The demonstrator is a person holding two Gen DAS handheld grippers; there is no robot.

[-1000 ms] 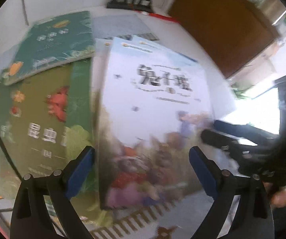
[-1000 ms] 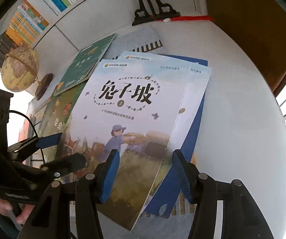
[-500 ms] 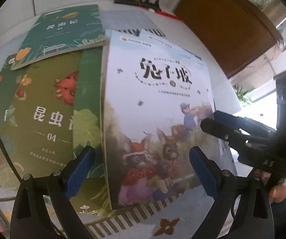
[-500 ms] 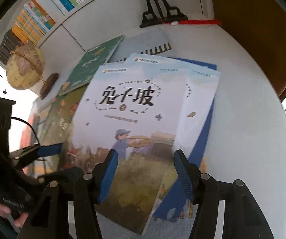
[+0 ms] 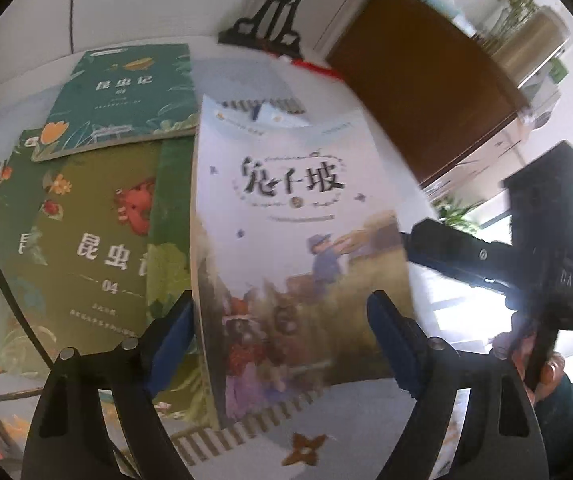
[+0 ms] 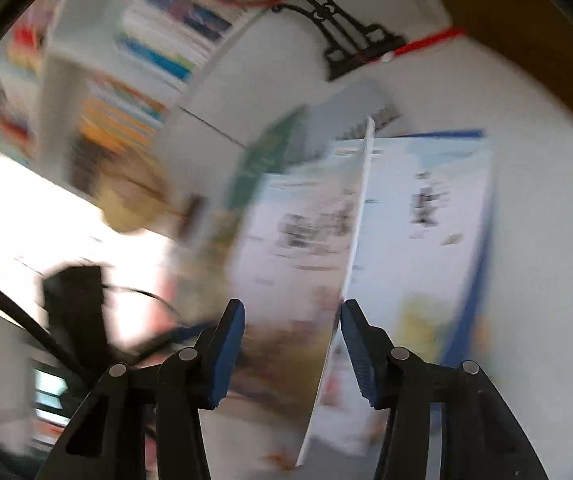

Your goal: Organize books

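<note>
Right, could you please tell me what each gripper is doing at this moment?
Left gripper: open, jaws just closing, rabbit book between them, ungripped.
Right gripper: open, jaws just closing, the book's raised edge beside one pad, unclamped.

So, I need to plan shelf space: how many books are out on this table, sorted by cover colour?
Green books: 3 (more may be hidden underneath)
Pale blue books: 2
Dark blue book: 1
Total: 6
</note>
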